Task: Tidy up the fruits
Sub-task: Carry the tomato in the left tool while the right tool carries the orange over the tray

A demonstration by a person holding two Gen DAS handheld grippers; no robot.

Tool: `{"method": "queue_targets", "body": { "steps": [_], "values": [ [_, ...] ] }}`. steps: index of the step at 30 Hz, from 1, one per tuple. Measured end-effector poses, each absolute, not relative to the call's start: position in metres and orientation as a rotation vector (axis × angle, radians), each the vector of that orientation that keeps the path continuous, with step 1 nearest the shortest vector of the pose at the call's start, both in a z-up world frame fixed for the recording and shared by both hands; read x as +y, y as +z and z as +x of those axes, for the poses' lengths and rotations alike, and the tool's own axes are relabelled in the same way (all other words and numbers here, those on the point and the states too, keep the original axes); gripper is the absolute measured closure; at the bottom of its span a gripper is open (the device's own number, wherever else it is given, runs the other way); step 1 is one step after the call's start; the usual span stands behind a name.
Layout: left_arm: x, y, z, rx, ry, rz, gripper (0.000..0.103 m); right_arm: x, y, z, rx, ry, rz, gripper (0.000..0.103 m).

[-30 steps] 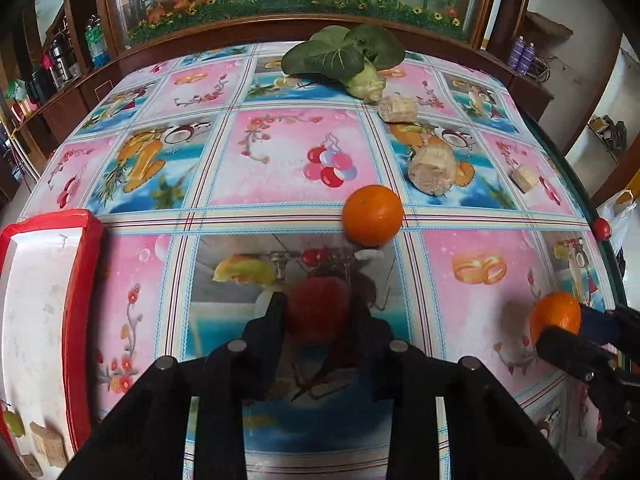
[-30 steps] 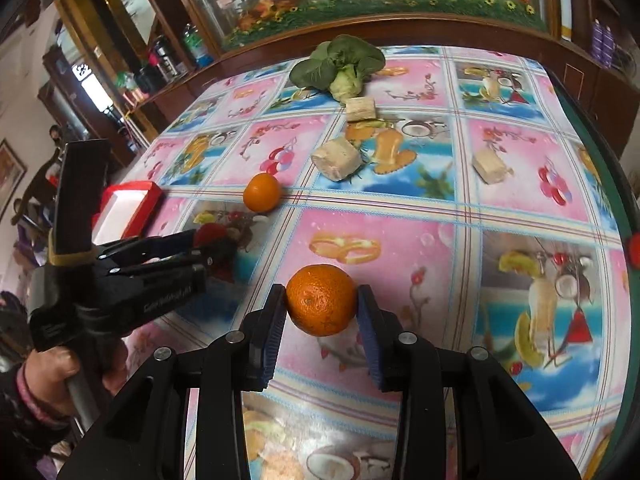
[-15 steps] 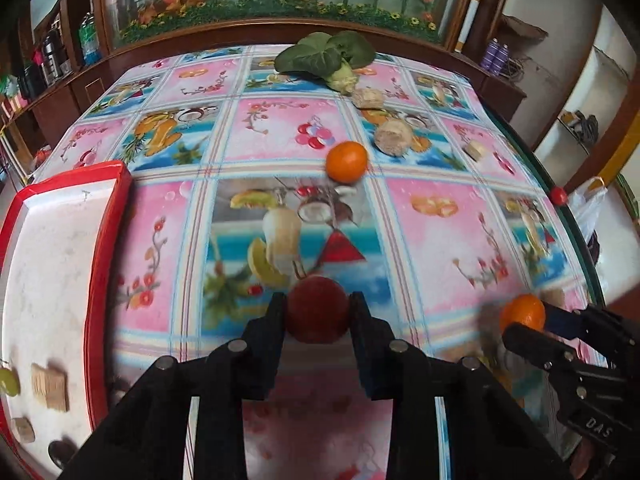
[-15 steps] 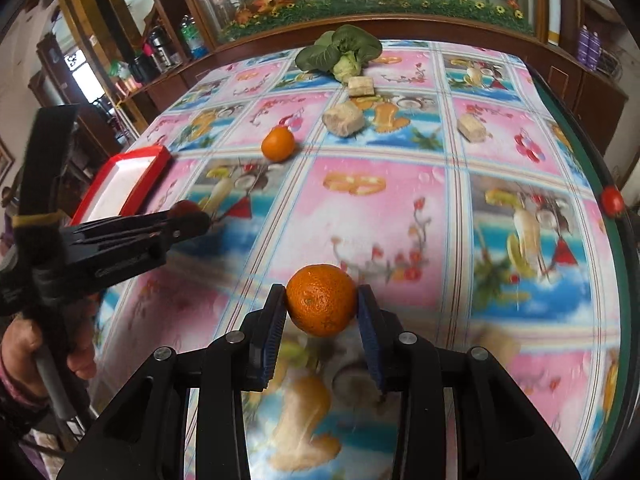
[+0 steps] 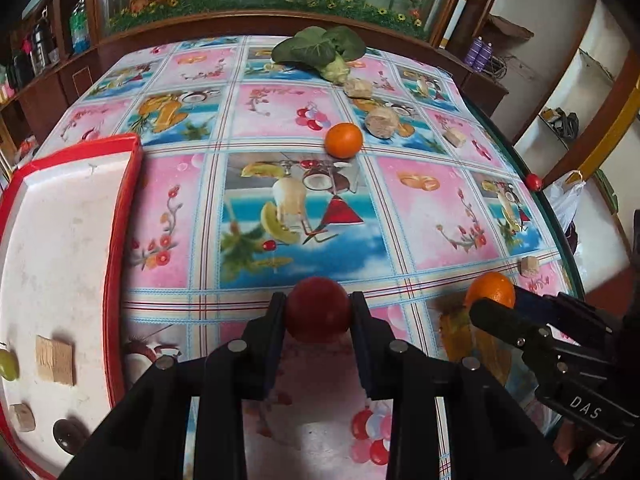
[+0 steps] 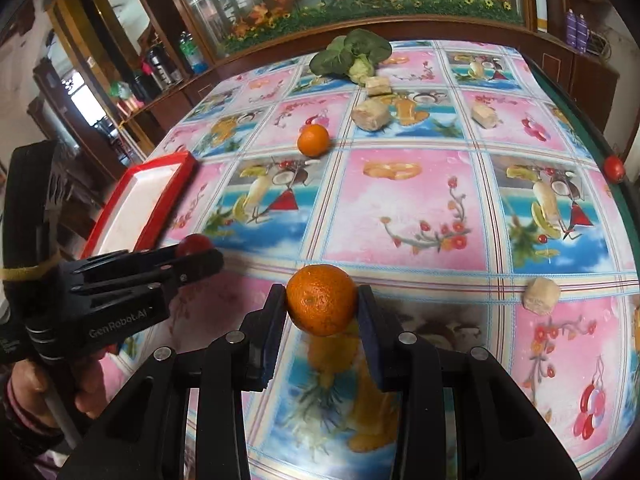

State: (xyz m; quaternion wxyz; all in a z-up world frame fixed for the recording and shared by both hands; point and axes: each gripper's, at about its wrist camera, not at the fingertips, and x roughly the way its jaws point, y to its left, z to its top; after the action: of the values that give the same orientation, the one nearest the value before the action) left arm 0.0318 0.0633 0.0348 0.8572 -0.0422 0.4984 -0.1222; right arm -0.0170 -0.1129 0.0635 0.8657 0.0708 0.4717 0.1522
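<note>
My left gripper (image 5: 318, 312) is shut on a red round fruit (image 5: 318, 307) and holds it above the table's near part; it also shows in the right wrist view (image 6: 196, 250). My right gripper (image 6: 321, 302) is shut on an orange (image 6: 321, 299), also seen at the right of the left wrist view (image 5: 490, 289). A second orange (image 5: 343, 140) lies on the patterned tablecloth further back. A red-rimmed white tray (image 5: 48, 240) lies to the left of my left gripper, holding a green grape (image 5: 8, 364), brown cubes and a dark round piece.
A leafy green vegetable (image 5: 320, 52) lies at the far side, with several beige chunks (image 5: 382, 122) near it. One beige chunk (image 6: 542, 296) lies right of my right gripper. A small red fruit (image 6: 614, 168) sits at the table's right edge. Wooden cabinets surround the table.
Both grippers have pulled back toward the near side of the table with their fruits still held. The tray has come closer on the left.
</note>
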Motion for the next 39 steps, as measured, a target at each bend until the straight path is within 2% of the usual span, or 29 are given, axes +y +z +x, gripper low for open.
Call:
{"method": "queue_targets", "body": {
  "steps": [14,27,31,39],
  "values": [
    [0.075,0.039,0.030,1.039,-0.235,-0.099,0.069,-0.072,0.064,-0.011,1.028,0.341,0.023,0.068],
    [0.204,0.084,0.036,0.936,0.011,-0.235,0.069,0.025,0.098,0.035,0.982,0.591,0.015,0.068],
    [0.246,0.076,0.040,0.944,0.113,-0.242,0.069,0.070,0.100,0.046,0.958,0.645,-0.034,0.068],
    [0.287,0.043,0.040,0.989,0.214,-0.251,0.069,0.131,0.073,0.063,1.028,0.726,-0.010,0.068]
  ]
}}
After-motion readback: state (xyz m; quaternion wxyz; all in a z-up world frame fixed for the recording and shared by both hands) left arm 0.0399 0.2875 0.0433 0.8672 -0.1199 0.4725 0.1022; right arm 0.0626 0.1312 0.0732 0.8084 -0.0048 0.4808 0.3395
